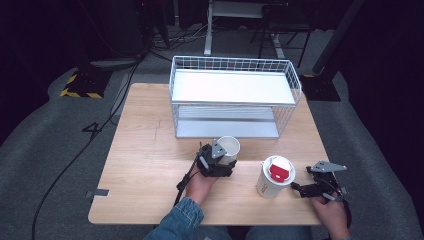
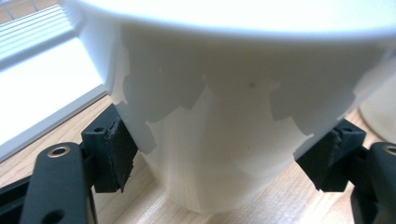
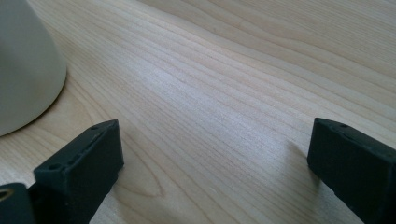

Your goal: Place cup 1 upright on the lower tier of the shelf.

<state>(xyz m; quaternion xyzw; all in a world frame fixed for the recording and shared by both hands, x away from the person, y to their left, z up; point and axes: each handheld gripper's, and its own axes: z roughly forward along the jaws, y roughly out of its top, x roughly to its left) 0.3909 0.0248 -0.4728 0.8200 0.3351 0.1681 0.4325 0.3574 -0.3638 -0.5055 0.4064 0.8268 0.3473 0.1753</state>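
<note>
The open white cup stands upright on the tabletop, just in front of the wire rack and near the tabletop's middle. The left tool is clamped on it — in the left gripper view the two black pads press against the cup's lower wall, one on each side, and the cup's base rests on the wood. The hand behind that tool comes up from the bottom edge in a denim sleeve.

To the right, well apart from the first, stands a second cup with a white lid and a red tab on top. Just beside it, to its right, the right tool lies low over the tabletop with its jaws spread wide and nothing between them — the right gripper view shows bare wood in the gap, with the lidded cup's pale wall off at the left edge, clear of the nearer jaw.

The rack is a white two-level wire shelf at the far side of the tabletop, both levels bare. Around the tabletop lies grey carpet with a black cable trailing across it.
</note>
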